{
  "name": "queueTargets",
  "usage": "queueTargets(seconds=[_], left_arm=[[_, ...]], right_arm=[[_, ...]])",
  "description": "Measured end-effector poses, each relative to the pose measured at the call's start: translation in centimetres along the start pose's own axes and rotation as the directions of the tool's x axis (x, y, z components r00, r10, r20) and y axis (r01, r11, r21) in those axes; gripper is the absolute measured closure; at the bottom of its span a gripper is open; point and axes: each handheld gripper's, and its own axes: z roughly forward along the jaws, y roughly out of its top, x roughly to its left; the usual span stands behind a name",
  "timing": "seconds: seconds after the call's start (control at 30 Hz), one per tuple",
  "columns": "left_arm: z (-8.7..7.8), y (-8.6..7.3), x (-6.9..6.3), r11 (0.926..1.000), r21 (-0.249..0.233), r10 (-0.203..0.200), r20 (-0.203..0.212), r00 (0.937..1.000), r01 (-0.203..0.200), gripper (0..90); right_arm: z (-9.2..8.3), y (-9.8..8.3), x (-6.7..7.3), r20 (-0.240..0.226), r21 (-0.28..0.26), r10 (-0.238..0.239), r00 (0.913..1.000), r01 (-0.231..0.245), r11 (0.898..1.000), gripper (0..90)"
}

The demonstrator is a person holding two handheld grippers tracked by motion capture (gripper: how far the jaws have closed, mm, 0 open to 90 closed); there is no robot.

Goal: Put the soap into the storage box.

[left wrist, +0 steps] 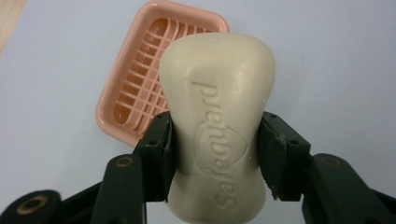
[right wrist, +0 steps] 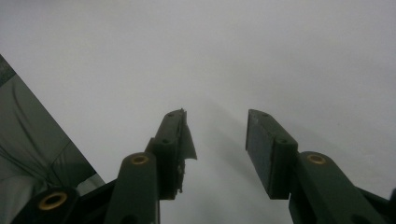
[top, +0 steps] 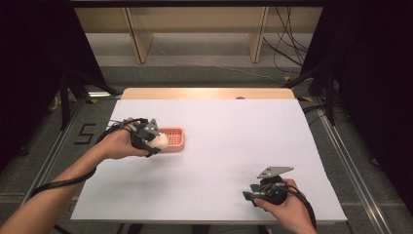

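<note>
A person seated at a table covered with a white sheet [top: 229, 146] works two hand-held black two-jaw grippers, forearms entering from the near edge. The left gripper [left wrist: 215, 149], held in the person's left hand [top: 117, 144] toward the left side of the sheet, is clamped on a cream-white, waisted bar of soap [left wrist: 217, 126] with a brand word and a shield outline embossed on its face. Both black pads [left wrist: 161, 154] press the bar's narrow middle, one on each flank, and the bar juts out beyond them. In the high view the soap [top: 159, 140] sits at the gripper's tip, over the near-left edge of a pink rectangular plastic soap dish [top: 174, 139] with a slatted grid floor; whether the bar touches the dish cannot be told. Seen along the left gripper's jaws, the dish [left wrist: 135, 88] lies behind and below the bar, its grid bare, its rounded rim flat on the sheet.

The right gripper [right wrist: 215, 144], in the person's right hand [top: 285, 204] near the front right of the sheet, is well apart from the dish. Its jaws stand moderately apart with nothing between them, angled toward the plain white surface; the left pad's edge [right wrist: 187, 144] looks chipped. A grey three-cornered plate [top: 275, 171] rides on top of it, and a black cable [top: 307, 207] trails back past the wrist. Beyond the sheet's far edge a strip of pale wooden tabletop [top: 204, 93] shows.
</note>
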Motion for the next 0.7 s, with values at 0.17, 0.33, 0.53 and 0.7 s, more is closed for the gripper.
queueTargets(seconds=[0.17,0.33,0.53,0.7], left_arm=[[0.2,0.3,0.4,1.0000,0.005,-0.004,-0.001,1.0000,0.004,49.6],[0.3,0.4,0.6,0.9999,0.005,0.012,-0.013,0.9998,-0.012,49.6],[0.4,0.6,0.9,0.9992,0.020,0.034,-0.022,0.9992,-0.033,49.6],[0.6,0.8,1.3,0.9992,0.015,0.036,-0.029,0.9989,-0.036,49.6]], right_arm=[[0.0,0.0,0.0,0.005,-0.004,-0.001,1.0000,0.001,1.000,57.8],[0.0,0.0,-0.1,0.004,-0.005,-0.002,1.0000,0.002,1.000,57.7],[0.0,0.0,0.0,-0.001,-0.006,0.003,1.0000,-0.003,1.000,57.4],[0.0,0.0,0.0,-0.002,-0.005,0.003,1.0000,-0.003,1.000,57.2]])
